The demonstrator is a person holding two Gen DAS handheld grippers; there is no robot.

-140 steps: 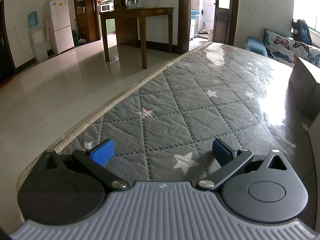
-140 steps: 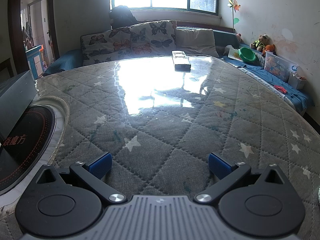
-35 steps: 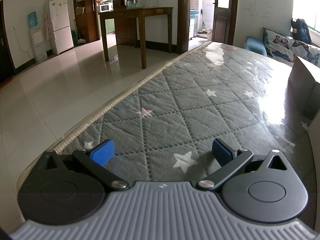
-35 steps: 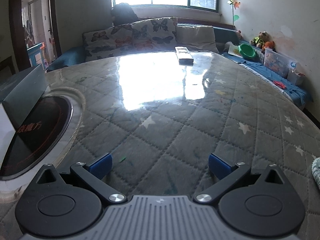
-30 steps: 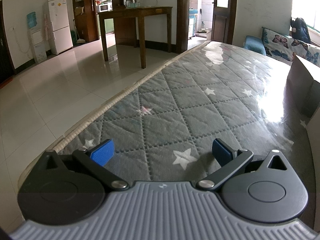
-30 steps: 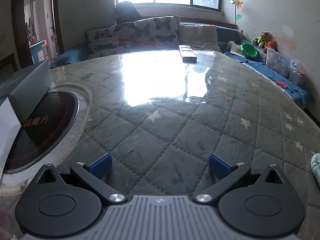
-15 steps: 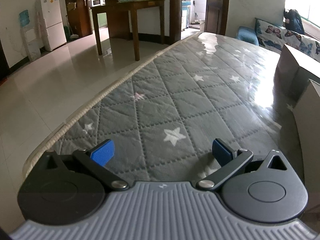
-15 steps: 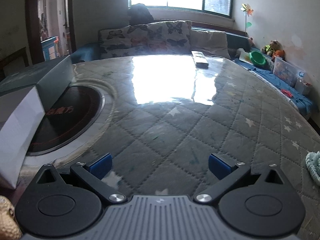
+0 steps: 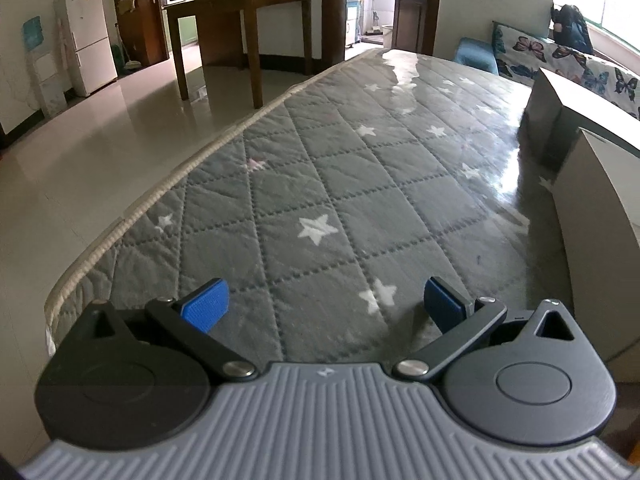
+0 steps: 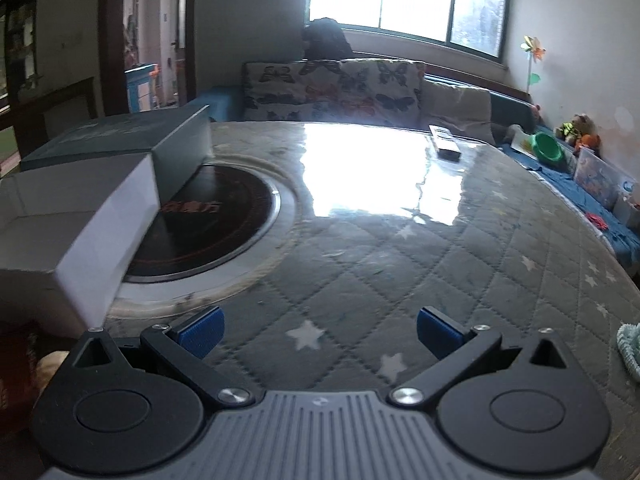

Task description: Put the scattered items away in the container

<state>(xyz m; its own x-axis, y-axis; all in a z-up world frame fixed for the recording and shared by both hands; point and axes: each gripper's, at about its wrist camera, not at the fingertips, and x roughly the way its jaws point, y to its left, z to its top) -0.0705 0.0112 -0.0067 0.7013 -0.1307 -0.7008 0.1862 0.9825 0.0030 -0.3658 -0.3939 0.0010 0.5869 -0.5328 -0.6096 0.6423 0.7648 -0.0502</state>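
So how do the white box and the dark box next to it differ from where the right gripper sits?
The white box is nearer the camera and pale; the dark box stands behind it, grey-green and farther back. The white box looks open-topped, with inner walls showing, while the dark box shows a flat closed top. Both are rectangular and sit by the round black hotplate.

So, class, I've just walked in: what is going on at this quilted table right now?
A person holds two grippers over the grey star-patterned quilted tabletop. Both the left gripper and the right gripper have their jaws wide apart, holding nothing. An open white cardboard box stands left of the right gripper, beside a round black cooktop. Nothing has been picked up yet.
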